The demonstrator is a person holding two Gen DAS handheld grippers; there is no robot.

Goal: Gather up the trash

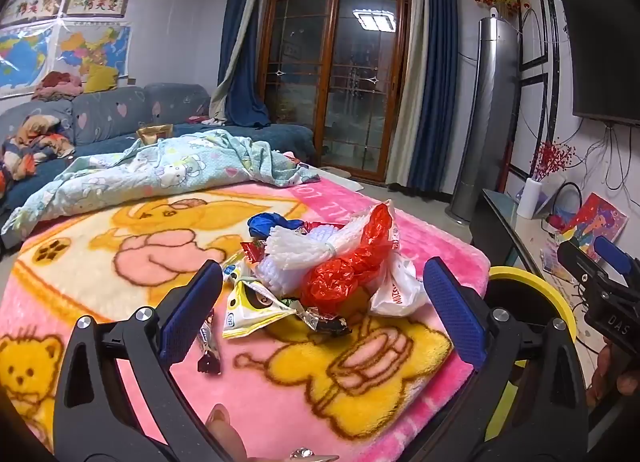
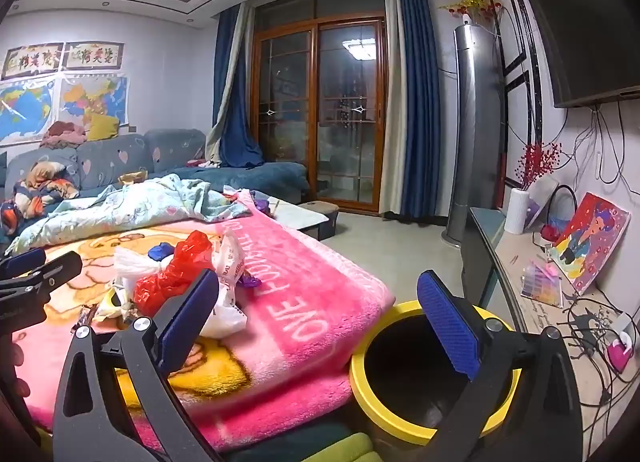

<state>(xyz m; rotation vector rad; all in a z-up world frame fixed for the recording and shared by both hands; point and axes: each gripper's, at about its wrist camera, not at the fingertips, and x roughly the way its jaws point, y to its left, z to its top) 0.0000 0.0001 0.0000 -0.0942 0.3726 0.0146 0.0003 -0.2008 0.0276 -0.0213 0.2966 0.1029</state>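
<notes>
Both grippers, left (image 1: 323, 304) and right (image 2: 318, 316), hold nothing, jaws wide. Trash pile (image 1: 320, 274) lies on the pink blanket (image 1: 120, 302) near its right edge, beside the yellow-rimmed bin (image 2: 400, 428). Collection seems just beginning; next, grip one piece.

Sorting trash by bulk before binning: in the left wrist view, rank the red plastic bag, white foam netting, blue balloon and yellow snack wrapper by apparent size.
1. red plastic bag
2. white foam netting, nearly alike
3. yellow snack wrapper, nearer the camera, so unsure
4. blue balloon
</notes>
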